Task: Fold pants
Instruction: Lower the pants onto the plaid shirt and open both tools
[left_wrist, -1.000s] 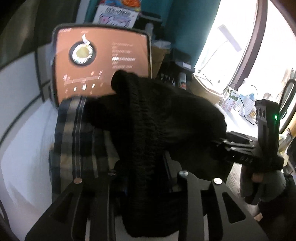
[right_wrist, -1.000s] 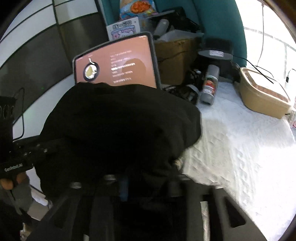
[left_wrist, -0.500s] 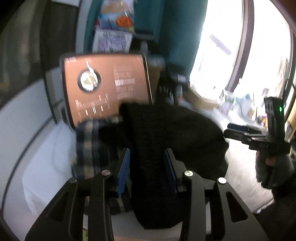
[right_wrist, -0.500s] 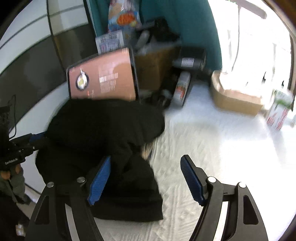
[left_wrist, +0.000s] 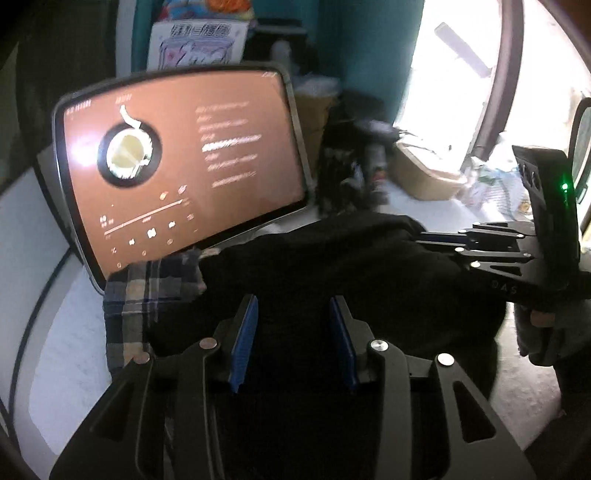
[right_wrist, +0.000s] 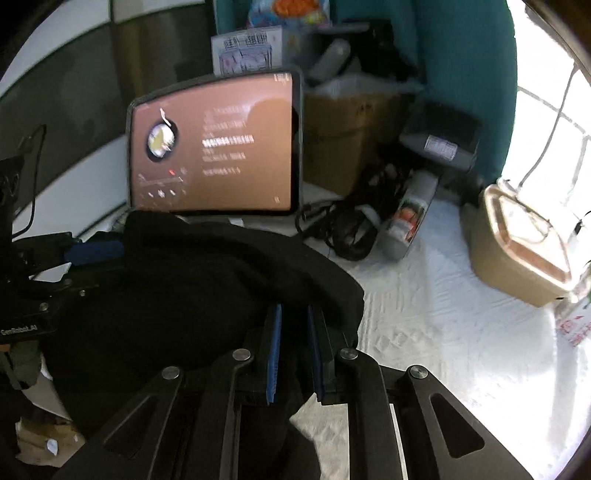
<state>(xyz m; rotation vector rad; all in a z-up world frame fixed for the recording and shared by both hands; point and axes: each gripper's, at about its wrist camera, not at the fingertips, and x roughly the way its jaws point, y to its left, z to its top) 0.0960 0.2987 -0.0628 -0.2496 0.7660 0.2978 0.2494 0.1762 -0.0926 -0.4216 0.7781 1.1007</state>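
The black pants (left_wrist: 351, 273) lie bunched on the white table cover, on top of a plaid cloth (left_wrist: 147, 291). My left gripper (left_wrist: 293, 314) is open, its blue pads apart above the dark fabric. My right gripper (right_wrist: 293, 314) has its pads close together on a fold of the black pants (right_wrist: 207, 280) at their right edge. The right gripper also shows at the right of the left wrist view (left_wrist: 436, 238), at the pants' far edge. The left gripper shows at the left of the right wrist view (right_wrist: 92, 251), at the pants' left side.
A tablet (left_wrist: 181, 166) with an orange screen stands just behind the pants. Cardboard boxes (right_wrist: 340, 136), black cables (right_wrist: 343, 229), a spray can (right_wrist: 410, 214) and a tan lidded container (right_wrist: 524, 240) crowd the back. White textured cover (right_wrist: 461, 350) lies to the right.
The left gripper opened and let go of the pants. The right gripper opened, then closed on the pants' right edge. The pants dropped lower onto the table.
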